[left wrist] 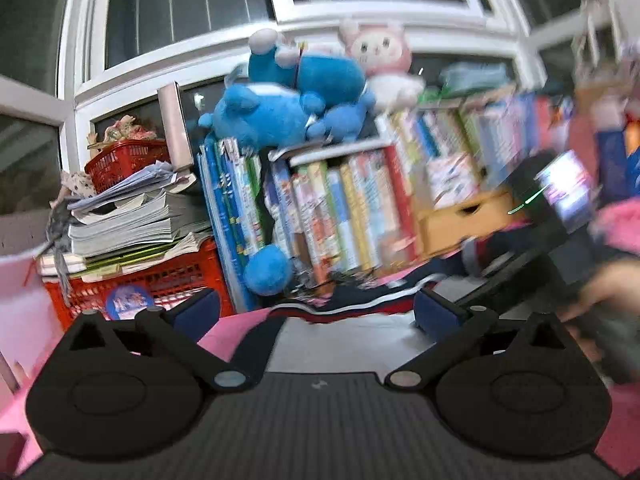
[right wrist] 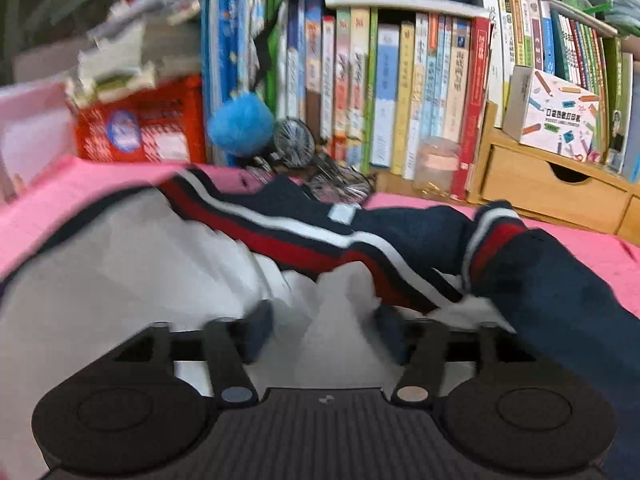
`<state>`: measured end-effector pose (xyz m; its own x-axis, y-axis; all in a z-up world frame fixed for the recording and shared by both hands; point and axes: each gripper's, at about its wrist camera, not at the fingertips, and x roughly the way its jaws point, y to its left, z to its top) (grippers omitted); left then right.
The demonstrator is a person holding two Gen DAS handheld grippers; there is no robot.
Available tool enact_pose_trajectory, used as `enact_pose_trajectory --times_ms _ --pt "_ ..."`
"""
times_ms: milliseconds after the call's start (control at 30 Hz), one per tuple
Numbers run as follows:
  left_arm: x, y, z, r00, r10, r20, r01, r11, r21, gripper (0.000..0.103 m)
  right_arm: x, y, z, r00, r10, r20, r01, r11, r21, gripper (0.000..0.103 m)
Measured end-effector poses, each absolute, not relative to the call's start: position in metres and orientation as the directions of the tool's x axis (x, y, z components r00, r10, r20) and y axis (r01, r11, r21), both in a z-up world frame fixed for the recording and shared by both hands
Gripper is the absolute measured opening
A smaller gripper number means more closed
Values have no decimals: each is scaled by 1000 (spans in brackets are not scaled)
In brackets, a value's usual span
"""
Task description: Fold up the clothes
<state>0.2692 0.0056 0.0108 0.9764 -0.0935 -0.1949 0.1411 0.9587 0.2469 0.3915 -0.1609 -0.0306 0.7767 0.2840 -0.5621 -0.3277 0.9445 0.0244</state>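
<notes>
Left wrist view first, and it's a blurry one. The left gripper (left wrist: 316, 312) has its jaws spread as wide as they go, nothing between the pads. Just ahead lies the garment (left wrist: 352, 330), a pale grey body with a navy band edged in red and white, spread on the pink surface (left wrist: 236, 330); that striped band runs across the picture, left to right. Off to the right edge, the other gripper's black body and a hand (left wrist: 604, 292), smeared by motion. Behind it all: a red crate (left wrist: 168, 280) under a heap of paper booklets, and a smaller red basket (left wrist: 124, 158) on top with something pinkish in it, too soft to name. Blue plush toys (left wrist: 288, 96) sit above a row of books.

Over to the right wrist view. The right gripper (right wrist: 322, 334) is partly open, jaws low over the grey cloth, a ridge of it rising between them; whether the pads press it I cannot tell. The garment (right wrist: 168, 264) fills the foreground, its striped band running diagonally from upper left down to the right, a navy sleeve (right wrist: 560, 292) with a striped cuff lying on the right. Beyond, a wooden drawer unit (right wrist: 552, 196), drawer shut, with a printed box (right wrist: 556, 116) on top.
</notes>
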Motion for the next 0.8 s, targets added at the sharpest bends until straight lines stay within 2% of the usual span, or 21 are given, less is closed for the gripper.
enact_pose_trajectory --times_ms 133,167,200,233,300,367,433,467,500,567,633,667,733,767,800 --pt "324 2 -27 923 93 -374 44 939 342 102 368 -197 -15 800 385 -459 -368 920 131 64" --pt "336 4 -36 895 137 -425 25 935 354 103 362 -206 -11 802 403 -441 -381 914 143 57" --pt "339 8 -37 884 138 -447 24 941 337 103 357 -209 -11 794 399 -459 -390 913 119 49" --pt "342 12 -38 874 135 -467 23 949 316 103 353 -211 -11 786 393 -477 -400 912 93 45" --pt "347 20 -40 853 127 -507 20 962 274 103 347 -206 -20 787 329 -522 -403 915 -30 35" --pt "349 25 -41 844 119 -523 21 967 252 103 356 -209 -31 804 240 -544 -352 929 -110 38" --pt "349 29 -42 839 119 -531 11 972 234 103 374 -221 -43 815 149 -560 -274 951 -146 47" --pt "350 31 -43 835 113 -538 10 975 222 103 375 -232 -40 830 151 -537 -233 969 -88 43" --pt "350 33 -43 832 107 -544 10 978 208 103 376 -243 -37 845 151 -513 -192 981 -28 32" --pt "352 37 -43 828 95 -553 11 982 186 103 379 -266 -30 873 144 -465 -112 989 96 32" --pt "352 39 -43 826 89 -557 11 985 174 103 381 -288 -23 899 129 -419 -39 976 215 38" --pt "352 39 -43 827 90 -555 10 985 175 103 380 -279 -20 898 103 -428 -54 991 126 41" --pt "352 38 -43 829 93 -552 10 984 180 103 379 -247 -24 890 55 -453 -144 976 -164 42" --pt "352 38 -43 830 94 -550 10 983 182 103 379 -233 -29 893 43 -449 -172 953 -250 49" --pt "351 38 -43 831 94 -548 9 983 182 103 378 -218 -34 896 31 -443 -198 921 -334 69"
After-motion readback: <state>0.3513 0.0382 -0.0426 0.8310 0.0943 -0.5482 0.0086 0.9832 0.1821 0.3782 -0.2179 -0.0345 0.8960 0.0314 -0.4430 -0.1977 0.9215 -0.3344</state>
